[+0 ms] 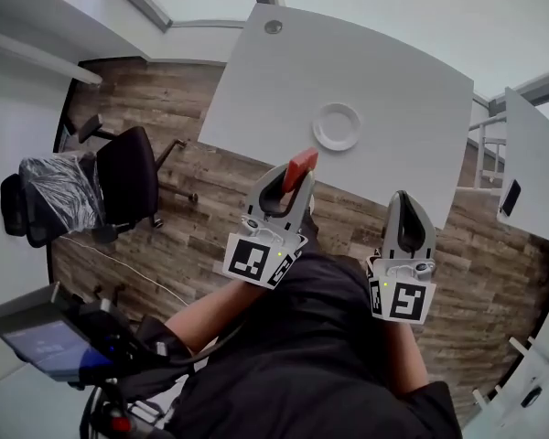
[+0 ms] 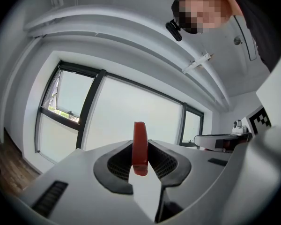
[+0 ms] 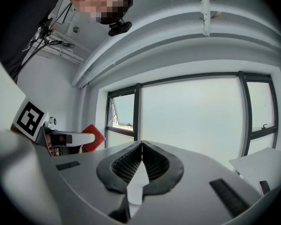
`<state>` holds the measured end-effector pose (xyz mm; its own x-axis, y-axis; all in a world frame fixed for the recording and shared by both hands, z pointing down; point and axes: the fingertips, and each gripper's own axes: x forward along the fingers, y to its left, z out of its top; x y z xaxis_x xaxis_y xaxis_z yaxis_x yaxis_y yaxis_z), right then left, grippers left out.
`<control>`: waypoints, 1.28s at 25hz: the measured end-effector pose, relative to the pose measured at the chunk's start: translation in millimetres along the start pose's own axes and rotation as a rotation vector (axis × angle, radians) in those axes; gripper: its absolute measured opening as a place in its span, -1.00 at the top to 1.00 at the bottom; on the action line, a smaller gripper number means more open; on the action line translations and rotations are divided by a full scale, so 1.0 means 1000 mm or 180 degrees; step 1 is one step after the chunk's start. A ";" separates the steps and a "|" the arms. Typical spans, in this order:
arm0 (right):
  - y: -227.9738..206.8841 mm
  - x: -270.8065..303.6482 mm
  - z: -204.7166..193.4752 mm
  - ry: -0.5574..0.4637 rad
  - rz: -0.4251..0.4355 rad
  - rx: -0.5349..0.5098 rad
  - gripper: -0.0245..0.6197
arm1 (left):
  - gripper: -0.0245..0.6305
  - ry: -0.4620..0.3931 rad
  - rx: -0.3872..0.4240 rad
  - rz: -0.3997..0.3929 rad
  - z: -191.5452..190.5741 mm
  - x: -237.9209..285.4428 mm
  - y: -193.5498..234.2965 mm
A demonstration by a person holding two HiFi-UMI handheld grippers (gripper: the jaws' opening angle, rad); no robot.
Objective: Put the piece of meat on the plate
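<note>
The left claw (image 1: 291,183) clamps the piece of meat (image 1: 303,164) by one end, leaving the rest free, likely for laying on the plate (image 1: 337,126) ahead on the bench (image 1: 403,71), while the right claw (image 1: 405,207), closed and empty, hangs alongside.

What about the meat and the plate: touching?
Apart. Head view shows bare table between the meat, clamped in the left gripper, and the plate.
</note>
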<state>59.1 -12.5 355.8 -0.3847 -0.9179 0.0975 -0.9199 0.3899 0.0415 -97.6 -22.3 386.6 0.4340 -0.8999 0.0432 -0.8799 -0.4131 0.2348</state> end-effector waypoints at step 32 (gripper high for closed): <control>-0.055 0.108 -0.020 0.0286 0.0015 0.0127 0.90 | 0.63 0.2180 0.0116 -0.0595 -0.272 0.196 0.051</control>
<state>69.7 -132.0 383.5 -0.3824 -0.9050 0.1864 -0.9210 0.3895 0.0014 -4.5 -182.0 670.8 0.5919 -0.5280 0.6090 -0.7795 -0.5673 0.2657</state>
